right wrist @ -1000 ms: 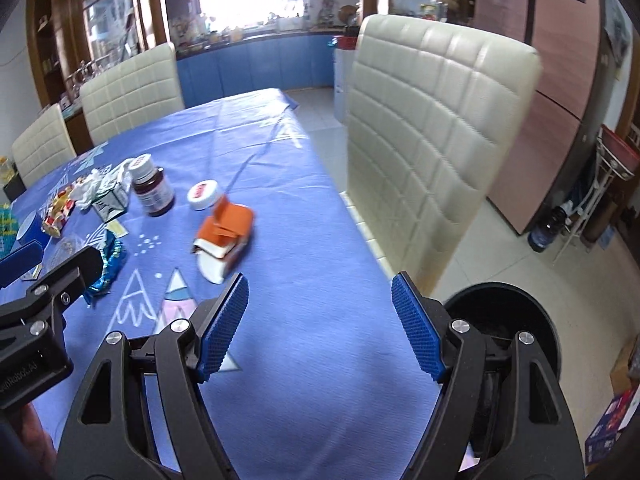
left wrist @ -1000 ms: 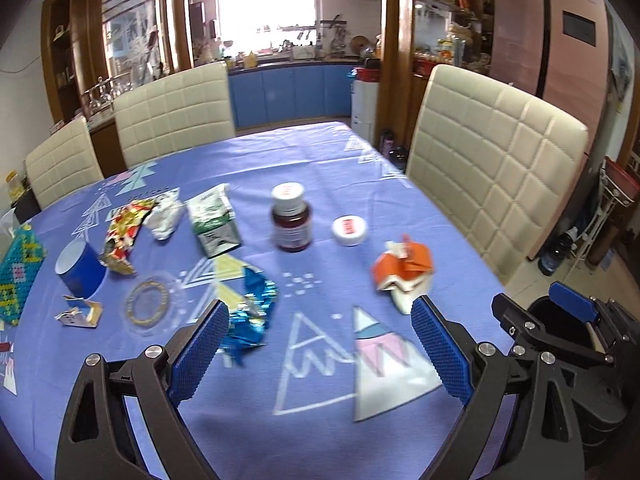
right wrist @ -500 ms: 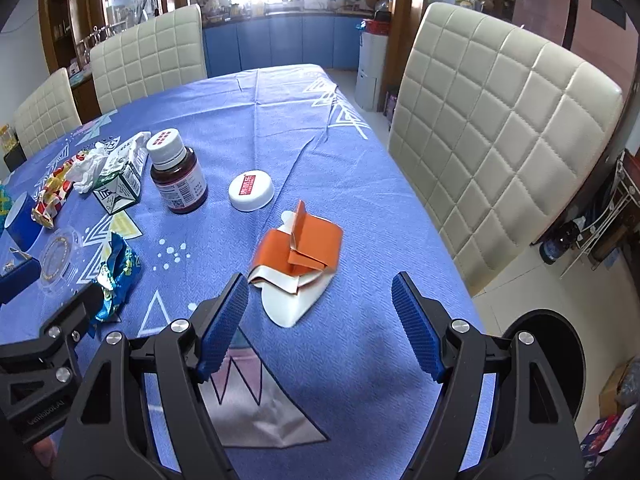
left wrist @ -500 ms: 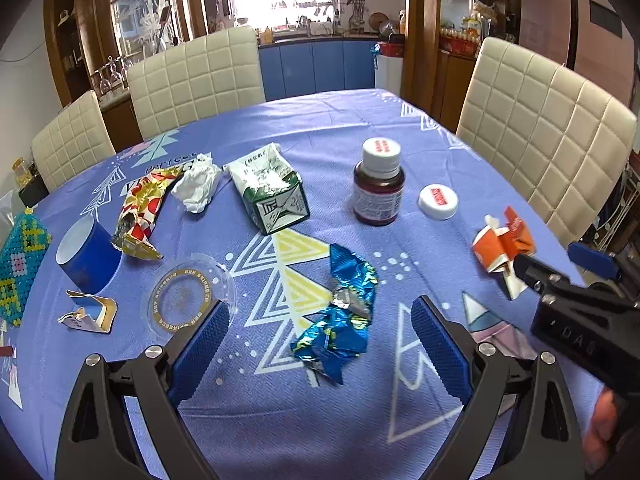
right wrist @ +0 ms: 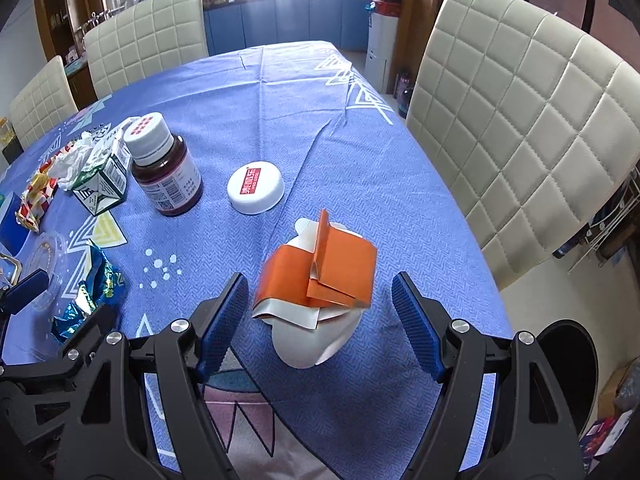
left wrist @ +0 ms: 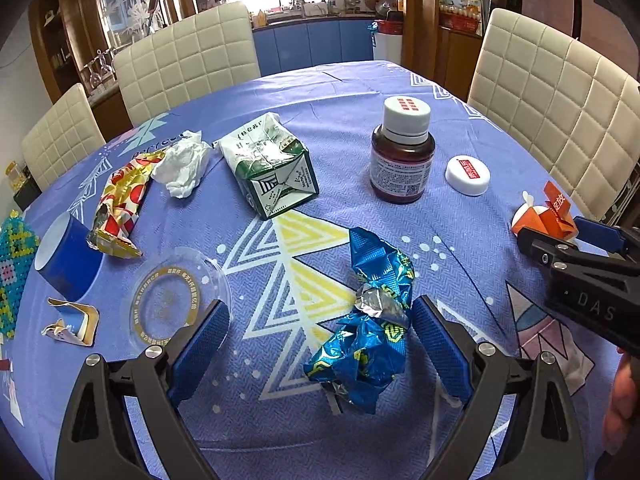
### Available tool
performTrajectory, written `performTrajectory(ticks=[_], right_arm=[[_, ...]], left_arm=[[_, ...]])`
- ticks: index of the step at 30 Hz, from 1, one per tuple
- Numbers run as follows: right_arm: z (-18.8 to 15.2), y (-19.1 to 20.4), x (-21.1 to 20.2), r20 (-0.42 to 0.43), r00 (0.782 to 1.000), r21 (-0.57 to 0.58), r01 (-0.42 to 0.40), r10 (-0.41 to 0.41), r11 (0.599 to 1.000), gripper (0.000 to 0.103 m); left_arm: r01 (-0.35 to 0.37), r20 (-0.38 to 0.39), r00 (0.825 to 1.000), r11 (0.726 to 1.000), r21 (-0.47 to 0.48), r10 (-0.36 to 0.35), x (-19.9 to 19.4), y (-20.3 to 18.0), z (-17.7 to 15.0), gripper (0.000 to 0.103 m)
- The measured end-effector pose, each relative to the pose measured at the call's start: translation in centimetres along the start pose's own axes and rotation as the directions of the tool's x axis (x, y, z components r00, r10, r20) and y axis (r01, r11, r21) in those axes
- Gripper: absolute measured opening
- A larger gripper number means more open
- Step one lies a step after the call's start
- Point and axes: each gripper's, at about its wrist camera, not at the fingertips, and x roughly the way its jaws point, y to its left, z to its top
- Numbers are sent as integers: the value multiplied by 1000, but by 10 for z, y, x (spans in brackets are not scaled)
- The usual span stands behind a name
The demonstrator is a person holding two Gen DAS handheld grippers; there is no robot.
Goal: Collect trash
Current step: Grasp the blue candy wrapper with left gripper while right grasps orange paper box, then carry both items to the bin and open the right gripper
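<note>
Left tongs gape wide around the blue wrapper on the worktop; right tongs gape wide around the orange carton. Taking the brown bottle as landmark: white cap just right of it, green carton to its left, tissue and red-yellow wrapper farther left, blue wrapper nearer the camera. A black bin stands beyond the worktop's edge.

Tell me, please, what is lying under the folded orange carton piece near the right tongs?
Under the orange carton piece a white, rounded paper piece sticks out at its near and far ends. Its covered middle cannot be seen.
</note>
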Motion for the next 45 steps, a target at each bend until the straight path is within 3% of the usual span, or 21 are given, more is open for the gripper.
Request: performTrajectory(ticks=[4,9,14,20,45], right_arm=[[-2,1,6,-17,1000,1,0,0,1000,75],[-3,1,7,-17,1000,-1,-15,15,1000,71],[-8,7,2,-4,999,-32,-36,36,999,50],[-21,17,-8,-5,997,-81,-76,76,994,41],[-72,-13,-58,-6,996,-56,-85,85,995,40]], left_arm=[[15,0,1000,1000,3,-15,2,-1,0,88],[78,-24,997,997,-13,-78,4,-2,-1,59],[90,-22,996,996,-4,-90,-2,-4,-3,34],[103,-30,994,995,-16,-103,-8,-4,-10,33],[116,5,993,993,-20,-116,-50,-33,-41,33]])
